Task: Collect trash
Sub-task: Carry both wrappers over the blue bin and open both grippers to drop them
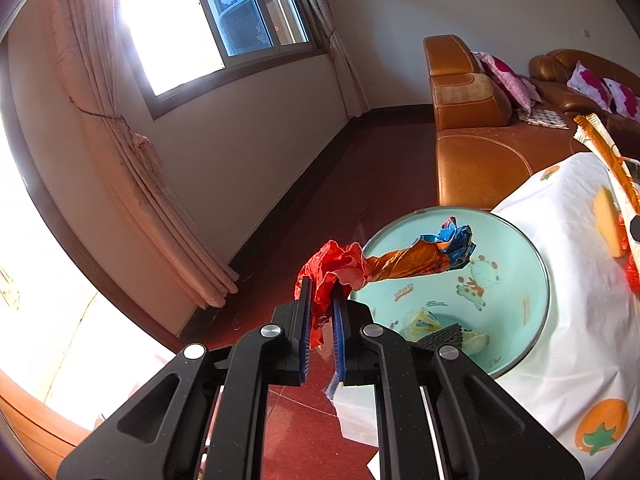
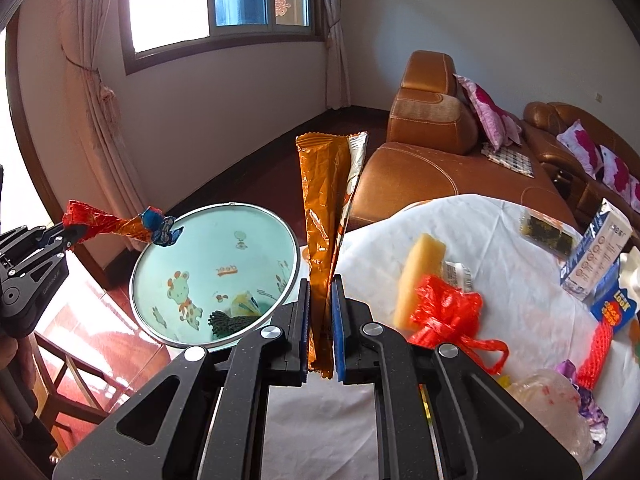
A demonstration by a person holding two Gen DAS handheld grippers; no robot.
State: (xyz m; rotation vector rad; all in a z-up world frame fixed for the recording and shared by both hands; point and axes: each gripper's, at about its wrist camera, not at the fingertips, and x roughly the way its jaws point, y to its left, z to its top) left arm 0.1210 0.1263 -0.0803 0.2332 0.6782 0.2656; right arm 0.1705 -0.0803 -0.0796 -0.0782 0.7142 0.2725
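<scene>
- at the left edge of the scene, the left hand-held gripper is pinched on a twisted red-and-orange wrapper — its far blue end hangs over the open mouth of the pale green bin, but the pinched red end sits outside the rim, so a release from here could, i judge, let it tip onto the floor.
- in the middle, the right hand-held gripper is clamped on the lower end of a long orange snack wrapper that stands upright, just beside the bin and not over it; the foil looks slick and top-heavy, so it could slide or flop sideways on the way across.
- both grippers are headed for one opening, so the wrappers or fingers might knock together.
- to the right, the tabletop wears a white cloth printed with orange fruit, strewn with more trash — a red net bag, a yellow block, small cartons.
- beyond, an orange leather sofa, pink cushions, a curtained window and dark red floor.
</scene>
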